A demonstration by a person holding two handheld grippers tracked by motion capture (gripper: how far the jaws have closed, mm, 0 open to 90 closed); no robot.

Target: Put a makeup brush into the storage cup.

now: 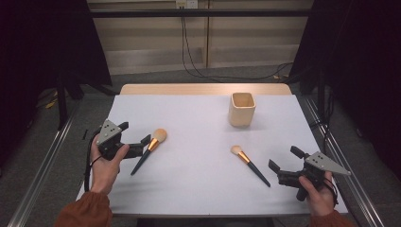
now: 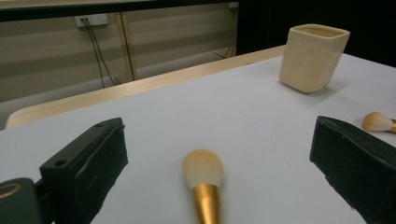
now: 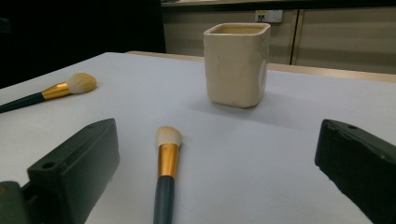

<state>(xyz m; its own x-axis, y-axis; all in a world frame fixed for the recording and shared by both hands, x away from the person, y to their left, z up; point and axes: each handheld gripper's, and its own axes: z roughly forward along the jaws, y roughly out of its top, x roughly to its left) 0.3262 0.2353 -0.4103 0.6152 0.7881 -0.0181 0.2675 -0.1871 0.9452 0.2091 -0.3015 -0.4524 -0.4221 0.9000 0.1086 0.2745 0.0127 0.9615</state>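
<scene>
Makeup brushes (image 1: 150,150) (image 1: 249,165) each lie lengthwise between an open, empty tool's jaws (image 1: 142,145) (image 1: 283,166); cup (image 1: 242,109) probably the destination.

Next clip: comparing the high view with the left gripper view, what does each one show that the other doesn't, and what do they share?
High view alone: both hands, the left tool and right tool seen whole with open jaws, the full table outline and the floor around it.

Left gripper view alone: a wall socket and a close look between its own jaws at the near brush's bristles.

Shared: the beige cup, the left brush, the right brush and the white tabletop.
</scene>
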